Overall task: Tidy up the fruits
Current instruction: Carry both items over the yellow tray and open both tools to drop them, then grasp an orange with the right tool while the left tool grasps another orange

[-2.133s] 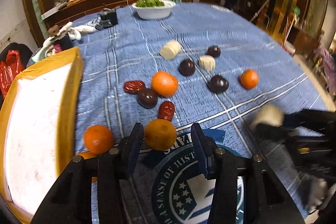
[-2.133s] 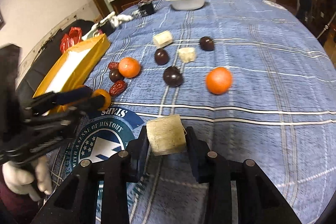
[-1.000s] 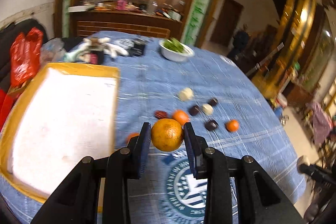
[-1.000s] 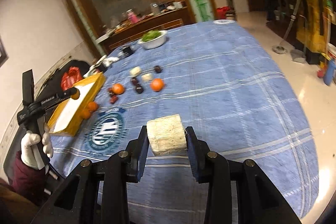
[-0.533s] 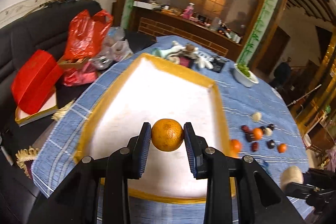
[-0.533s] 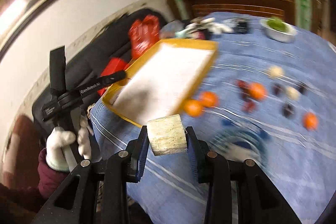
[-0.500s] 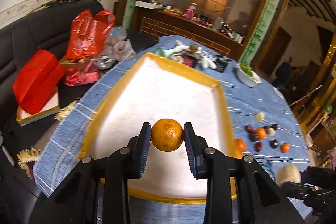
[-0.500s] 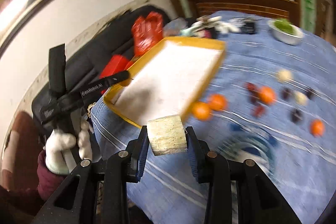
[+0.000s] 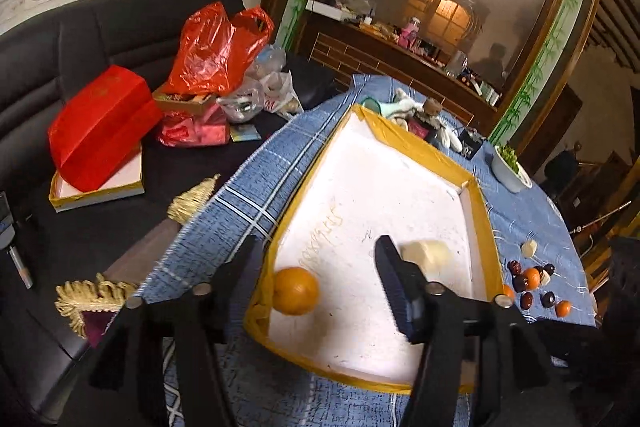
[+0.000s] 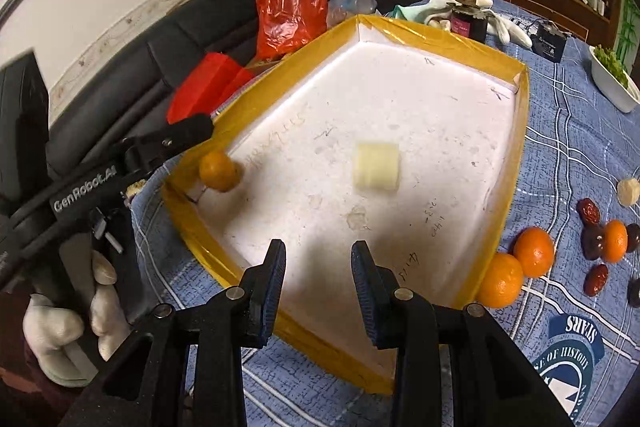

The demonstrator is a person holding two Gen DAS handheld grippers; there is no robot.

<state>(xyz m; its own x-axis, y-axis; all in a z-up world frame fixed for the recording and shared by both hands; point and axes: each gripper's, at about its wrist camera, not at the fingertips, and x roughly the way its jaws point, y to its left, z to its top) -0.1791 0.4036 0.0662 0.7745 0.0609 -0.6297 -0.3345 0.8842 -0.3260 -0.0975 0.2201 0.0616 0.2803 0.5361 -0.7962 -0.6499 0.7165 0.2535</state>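
Observation:
A white tray with a yellow rim lies on the blue checked tablecloth. An orange sits in the tray's near left corner. A pale banana chunk lies in the tray's middle, blurred. My left gripper is open above the orange. My right gripper is open and empty above the tray's near edge. Several loose fruits remain on the cloth to the right: oranges, red dates and dark round fruits.
A black sofa on the left holds red plastic bags and a red box. A white bowl of greens, white gloves and a small dark jar stand beyond the tray. The gloved hand holding the left gripper is at lower left.
Both grippers have opened over the tray. The orange has dropped from the left gripper and the banana chunk from the right gripper; both now lie in the tray.

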